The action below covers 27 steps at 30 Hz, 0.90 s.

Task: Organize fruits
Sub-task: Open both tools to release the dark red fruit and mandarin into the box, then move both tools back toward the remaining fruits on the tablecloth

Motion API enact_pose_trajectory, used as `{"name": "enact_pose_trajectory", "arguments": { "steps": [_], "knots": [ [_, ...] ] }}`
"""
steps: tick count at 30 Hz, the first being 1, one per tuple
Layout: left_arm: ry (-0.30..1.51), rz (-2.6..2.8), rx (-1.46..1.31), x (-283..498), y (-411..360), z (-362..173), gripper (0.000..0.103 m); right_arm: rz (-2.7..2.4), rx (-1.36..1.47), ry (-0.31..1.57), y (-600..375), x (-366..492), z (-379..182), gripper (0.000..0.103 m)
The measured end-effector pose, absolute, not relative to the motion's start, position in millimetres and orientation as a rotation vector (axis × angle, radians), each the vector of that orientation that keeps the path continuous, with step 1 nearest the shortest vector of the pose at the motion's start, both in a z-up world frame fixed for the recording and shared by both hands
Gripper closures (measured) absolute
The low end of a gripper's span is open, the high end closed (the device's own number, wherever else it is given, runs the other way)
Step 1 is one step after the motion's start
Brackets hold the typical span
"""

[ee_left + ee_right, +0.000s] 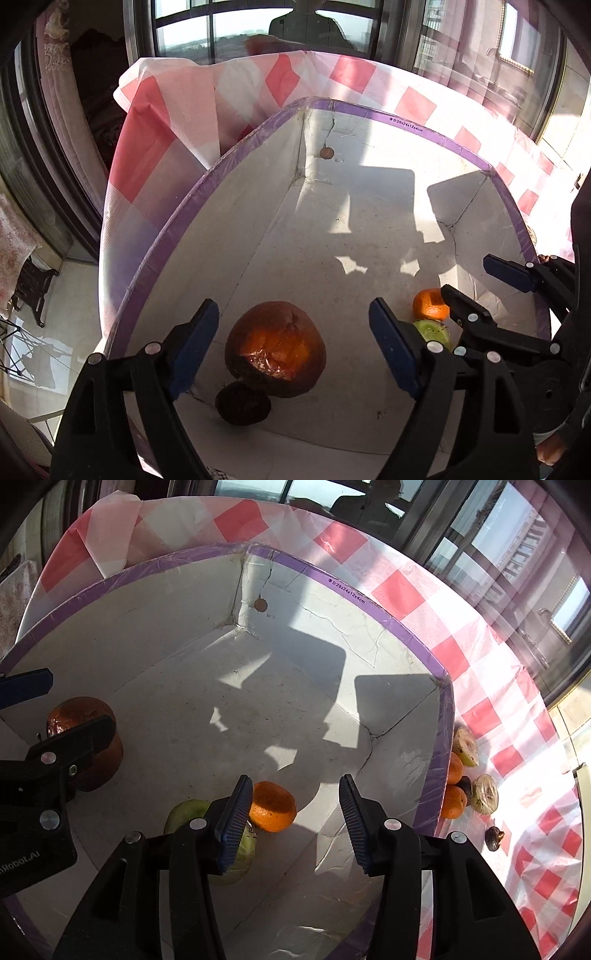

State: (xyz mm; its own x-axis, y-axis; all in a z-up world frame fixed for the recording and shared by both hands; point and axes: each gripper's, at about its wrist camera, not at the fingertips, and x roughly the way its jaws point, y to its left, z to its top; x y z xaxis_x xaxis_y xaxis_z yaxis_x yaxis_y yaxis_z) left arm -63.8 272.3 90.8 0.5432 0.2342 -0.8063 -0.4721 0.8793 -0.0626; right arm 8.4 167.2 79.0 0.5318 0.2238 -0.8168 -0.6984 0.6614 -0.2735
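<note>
A white box with a purple rim (406, 123) (351, 587) fills both views. On its floor lies a large brown-orange fruit in clear wrap (275, 347) (74, 716), with a small dark fruit (242, 402) against it. My left gripper (293, 306) (78, 701) is open astride the large fruit, its pads apart from it. Further right, a mandarin (273, 805) (428, 304) rests beside a green fruit (184, 812) (432, 330). My right gripper (295, 781) (469, 277) is open; the mandarin sits low by its left finger, not gripped.
The box stands on a red-and-white checked cloth (406, 590). Outside its right wall lie several more fruits: a pale one (465, 746), two mandarins (452, 801), a wrapped one (485, 794) and a dark one (494, 838). Windows stand behind the table.
</note>
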Motion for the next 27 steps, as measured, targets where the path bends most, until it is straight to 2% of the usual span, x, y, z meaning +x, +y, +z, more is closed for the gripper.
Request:
{"name": "enact_pose_trajectory", "arguments": {
  "steps": [4,5,7,9,11,13,15,20,27],
  "knots": [
    [0.866,0.439,-0.288,-68,271,94,0.018,0.629,-0.552,0.714,158,0,90,0.053],
    [0.842,0.454,-0.277,-70,269,96,0.017,0.634,-0.523,0.672,153,-4,93,0.048],
    [0.765,0.485,-0.245,-78,262,105,0.011,0.658,-0.425,0.584,137,-12,102,0.045],
    [0.637,0.454,-0.240,-91,253,120,0.009,0.675,-0.289,0.490,110,-21,113,0.040],
    [0.464,0.400,-0.244,-109,238,141,0.002,0.658,-0.140,0.393,75,-28,123,0.026],
    [0.281,0.318,-0.235,-126,218,158,0.002,0.628,-0.019,0.327,37,-30,126,0.018],
    [0.185,0.224,-0.220,-132,194,169,0.002,0.566,0.055,0.313,2,-24,123,0.016],
    [0.235,0.004,-0.235,-102,125,164,0.002,0.361,0.099,0.407,-75,11,94,0.016],
    [0.474,-0.088,-0.149,-13,32,96,0.002,0.174,0.199,0.584,-170,54,54,0.015]
  ]
}}
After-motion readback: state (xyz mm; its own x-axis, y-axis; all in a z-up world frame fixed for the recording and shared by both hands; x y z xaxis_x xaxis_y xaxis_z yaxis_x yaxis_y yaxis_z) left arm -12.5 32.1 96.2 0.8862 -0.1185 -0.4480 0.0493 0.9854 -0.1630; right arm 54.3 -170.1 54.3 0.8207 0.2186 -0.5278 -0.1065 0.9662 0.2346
